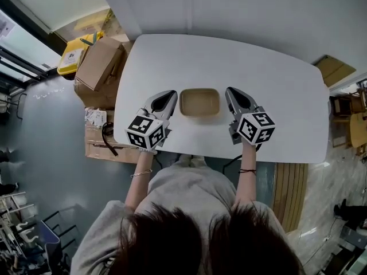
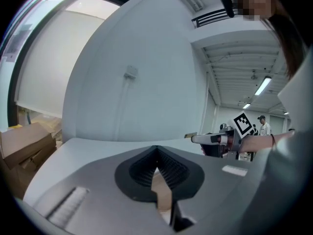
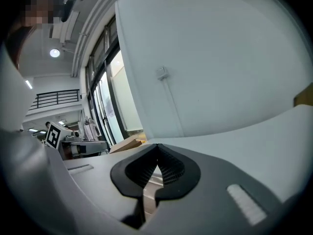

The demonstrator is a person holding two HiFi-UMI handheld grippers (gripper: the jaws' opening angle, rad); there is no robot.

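while a shallow tan tray sits near the front edge of a white table, a seated person, seen from above, holds a gripper on either side of it. the left gripper lies just beside the tray's left rim and the right gripper just beside its right rim; neither appears to touch it. each gripper's own view shows its ribbed black jaws clenched, tips meeting, with nothing caught between them; only a sliver of tan shows through the gap lower down. the tray looks empty. judging from this, the handling has not yet begun: nothing is lifted or gripped, and the tray lies flat and square to the person, so all of the work is left.

the table is a wide, rounded, matte white slab set against a plain white wall. to the person's left, brown cardboard boxes are stacked on a grey floor, with a yellow container behind them and tall windows beyond. to the right, wooden furniture stands at the edge of view. the left gripper view also shows people standing far off in a lit hall.
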